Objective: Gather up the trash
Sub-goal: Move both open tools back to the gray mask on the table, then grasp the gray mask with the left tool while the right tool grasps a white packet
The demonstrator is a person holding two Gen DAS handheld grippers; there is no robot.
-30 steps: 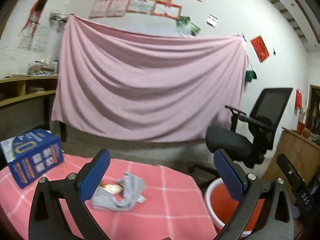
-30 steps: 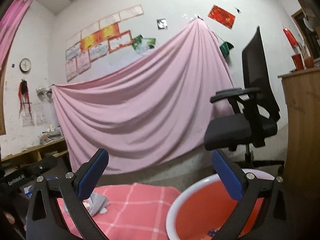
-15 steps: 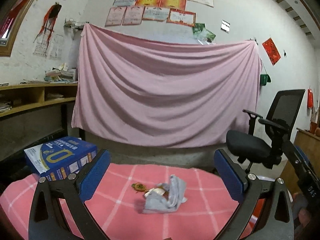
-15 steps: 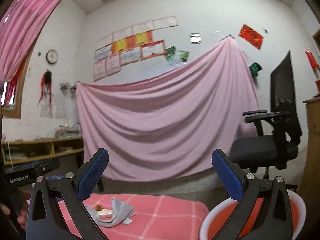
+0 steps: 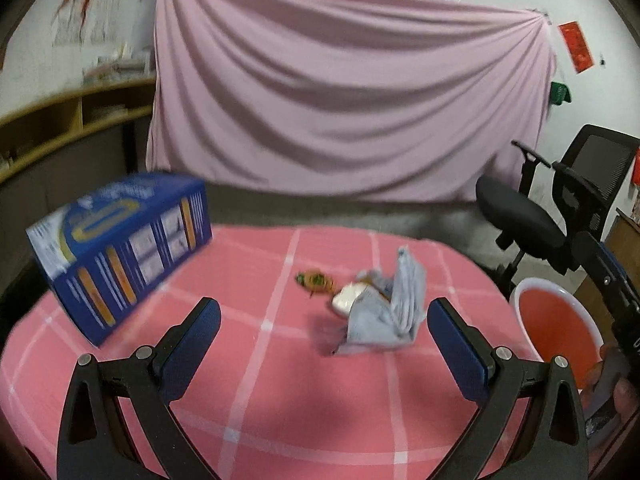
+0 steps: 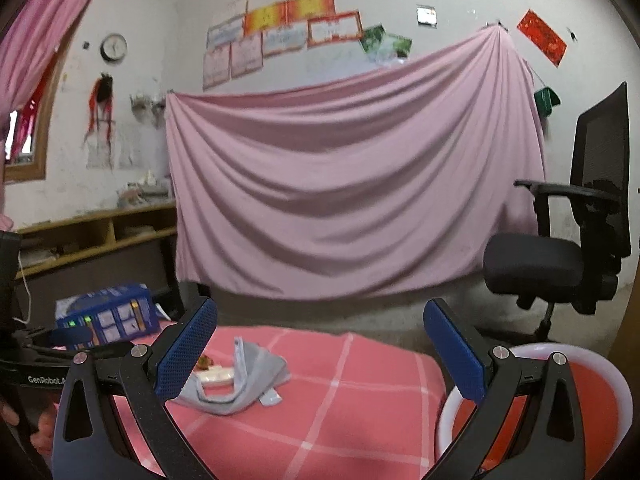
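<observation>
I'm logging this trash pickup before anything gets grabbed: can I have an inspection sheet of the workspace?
Surface: table with pink checked cloth.
Job's things: crumpled grey wrapper lying on the cloth, a pale scrap against it, small brown-green scrap just beyond; red bin with white rim off the table's right edge.
Clutter: blue box at the far left of the table.
Grippers: left tool open, empty, short of the trash; right tool open, empty.
Cables: white cord by the shelf, away from the table.
Surroundings: pink sheet on the wall, black office chair, wooden shelf.
</observation>
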